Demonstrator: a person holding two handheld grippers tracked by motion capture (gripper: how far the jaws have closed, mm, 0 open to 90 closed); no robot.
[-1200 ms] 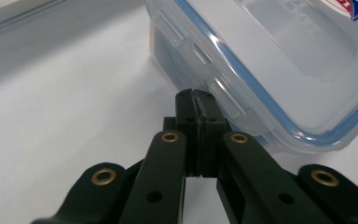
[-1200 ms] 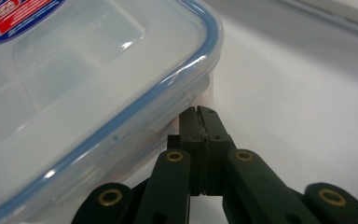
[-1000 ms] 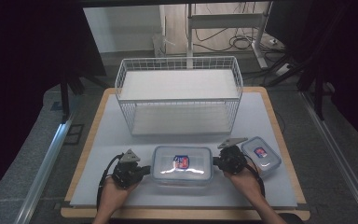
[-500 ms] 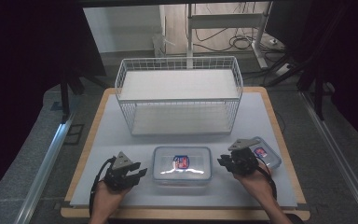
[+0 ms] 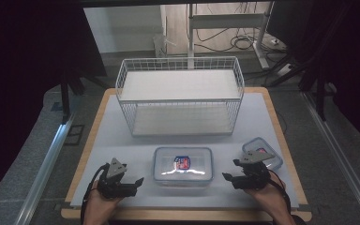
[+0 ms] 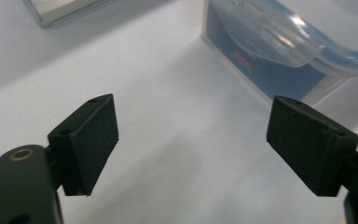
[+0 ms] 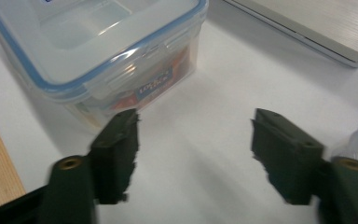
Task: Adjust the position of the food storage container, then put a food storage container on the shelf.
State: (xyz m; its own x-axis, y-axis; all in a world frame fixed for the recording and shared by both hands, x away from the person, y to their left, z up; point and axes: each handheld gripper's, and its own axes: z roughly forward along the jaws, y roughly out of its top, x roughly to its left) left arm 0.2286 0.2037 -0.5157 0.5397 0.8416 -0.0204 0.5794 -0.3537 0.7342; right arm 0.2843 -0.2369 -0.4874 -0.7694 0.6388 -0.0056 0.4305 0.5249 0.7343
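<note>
- The left tool (image 5: 138,182) sits at the near left of the counter (image 5: 122,140), held in the person's left hand (image 5: 101,206), its jaws pointing toward the clear lidded box (image 5: 183,165).
- In the left gripper view its jaws stand wide apart and have just been opening; only bare counter lies between the pads (image 6: 98,135), so it is released and touches nothing.
- The right tool (image 5: 227,177) sits at the near right, in the right hand (image 5: 267,199), jaws aimed back at the same box.
- In the right gripper view its jaws are also spread and have just been opening, with nothing between them; the box's end wall (image 7: 135,88) is just beyond the left pad, apart from it.
- The clear lidded box rests flat on the counter between the two tools, lid on, a red and blue pack visible inside.
- A smaller blue-rimmed box (image 5: 262,152) lies just behind the right tool.
- A white wire basket (image 5: 180,96) stands farther back, well apart from the tools.
</note>
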